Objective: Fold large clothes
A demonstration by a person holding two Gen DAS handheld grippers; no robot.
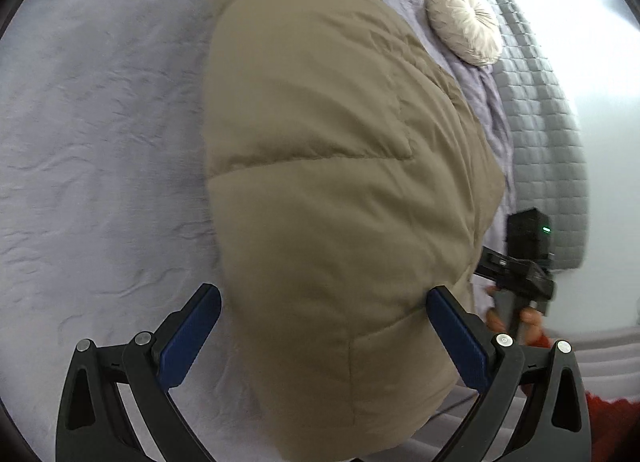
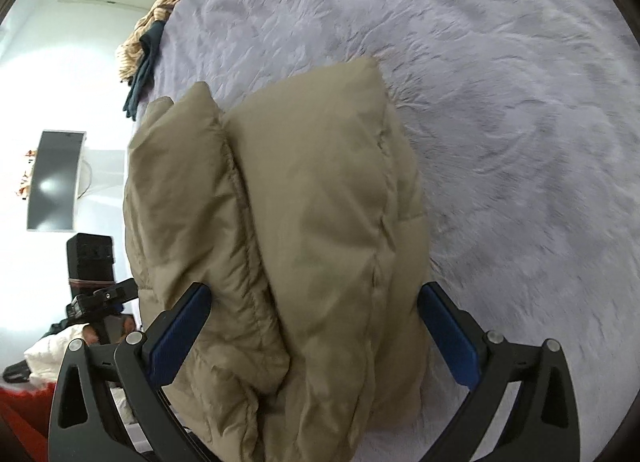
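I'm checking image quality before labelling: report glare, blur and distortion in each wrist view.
Left wrist view: the wall behind the quilted headboard is blown out white; the other gripper at the right edge is motion-blurred; fisheye bending bulges the tan puffer jacket. Right wrist view: the room beyond the bed's left edge is overexposed; the lilac blanket smears toward the right rim.

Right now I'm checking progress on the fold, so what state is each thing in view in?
Puffer jacket: folded into a bulky bundle, lying on the bed.
Left gripper: open, fingers either side of the jacket's near end.
Right gripper: open wide, jacket between its fingers.
Blanket: spread over the bed, rumpled.
Round cushion: lying near the headboard.
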